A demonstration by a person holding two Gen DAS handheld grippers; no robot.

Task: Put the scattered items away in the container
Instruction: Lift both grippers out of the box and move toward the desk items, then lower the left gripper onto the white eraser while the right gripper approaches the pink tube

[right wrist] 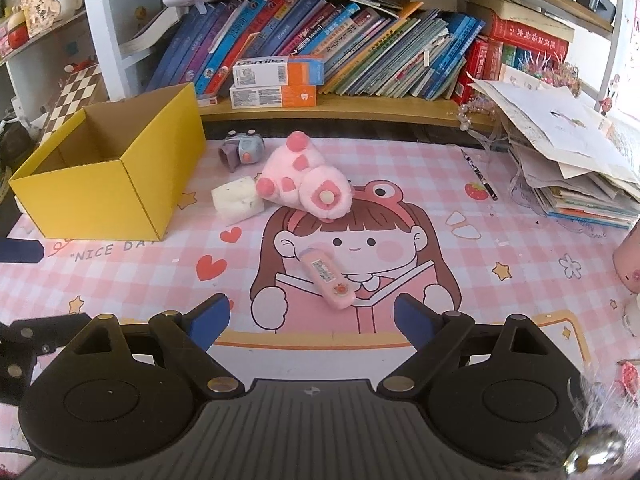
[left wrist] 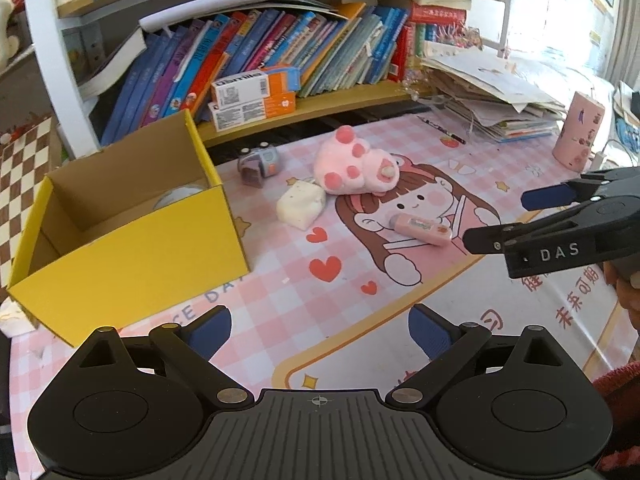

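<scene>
Inside the yellow box lies one pale, round item.

"NICE DAY" reads in dark capitals on the pink checked mat, right in front of the yellow box, whose corner cuts off the last letter. Behind the box, on the shelf, the upper of two stacked white-and-orange cartons shows a brand ending in "smile". Over in the left wrist view, white letters "DAS" sit on the black right gripper, and red Chinese characters run along the mat's edge below it.
</scene>
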